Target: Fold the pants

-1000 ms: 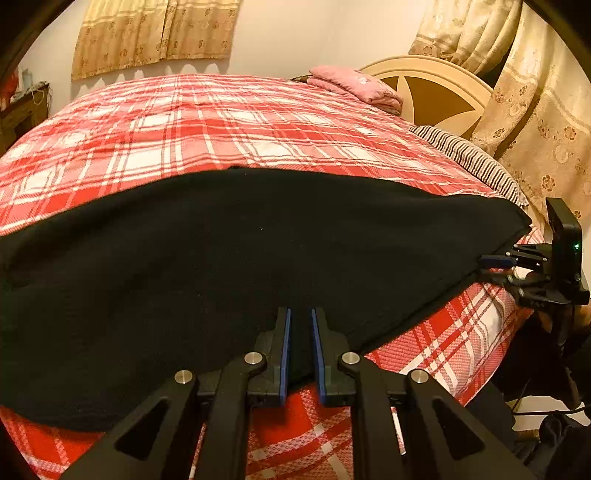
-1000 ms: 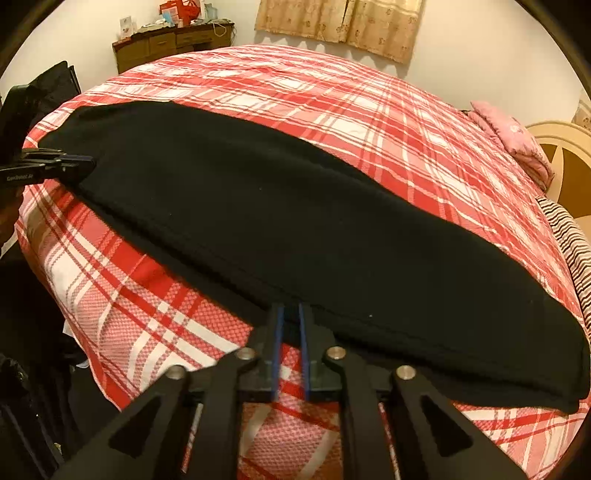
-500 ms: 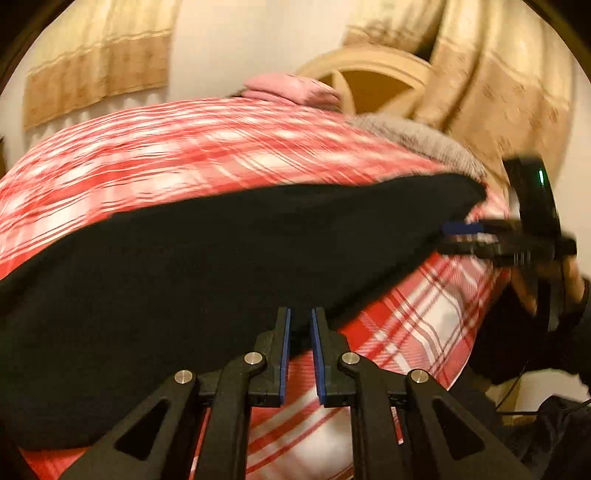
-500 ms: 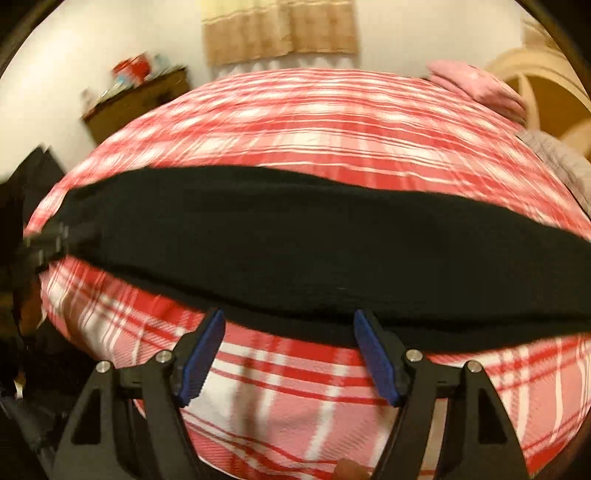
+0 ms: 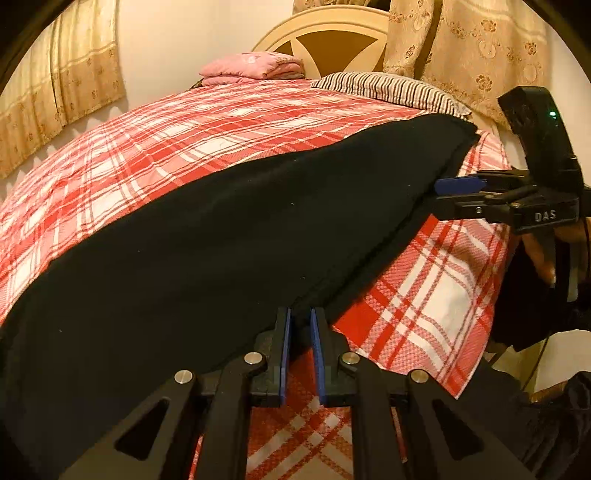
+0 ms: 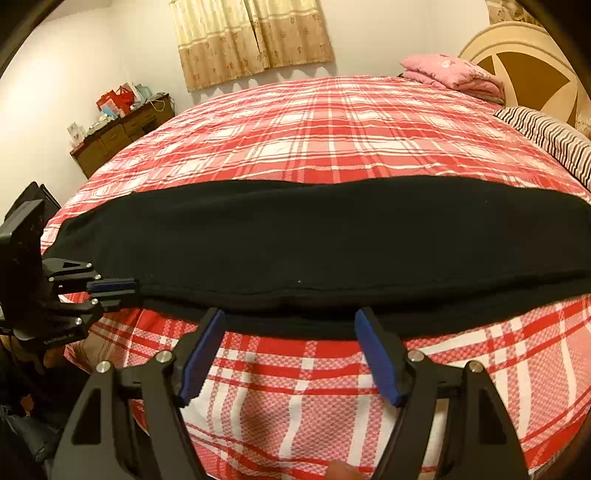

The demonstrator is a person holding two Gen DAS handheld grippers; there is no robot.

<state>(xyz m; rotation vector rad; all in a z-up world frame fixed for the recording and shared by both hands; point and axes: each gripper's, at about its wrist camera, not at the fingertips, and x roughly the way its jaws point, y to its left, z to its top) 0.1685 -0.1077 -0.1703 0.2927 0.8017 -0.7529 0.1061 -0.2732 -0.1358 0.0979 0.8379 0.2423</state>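
The pants lie flat as a long black band across the near side of your bed, running parallel to the mattress edge, on the red-and-white plaid cover. Their near hem sits a little way in from the bed's edge, so a strip of bare plaid shows between the cloth and the drop-off along the whole length.

Your left claw has its blue pads pressed close together, with only a narrow slit between them, and their tips sit on the near edge of the pants at one end; whether cloth is actually caught in that slit you cannot tell from either view. From the right wrist camera the same claw shows at the left end of the band, touching the black edge.

Your right claw is spread wide, its two blue pads well apart and holding nothing, with the tips just short of the near hem around the middle of the band. In the left wrist view it reaches in from the side at the far end of the cloth.

Beyond the pants the plaid cover lies open and flat up to the folded pink blanket and the striped pillow by the headboard. A wooden dresser stands against the wall, well apart from the bed.
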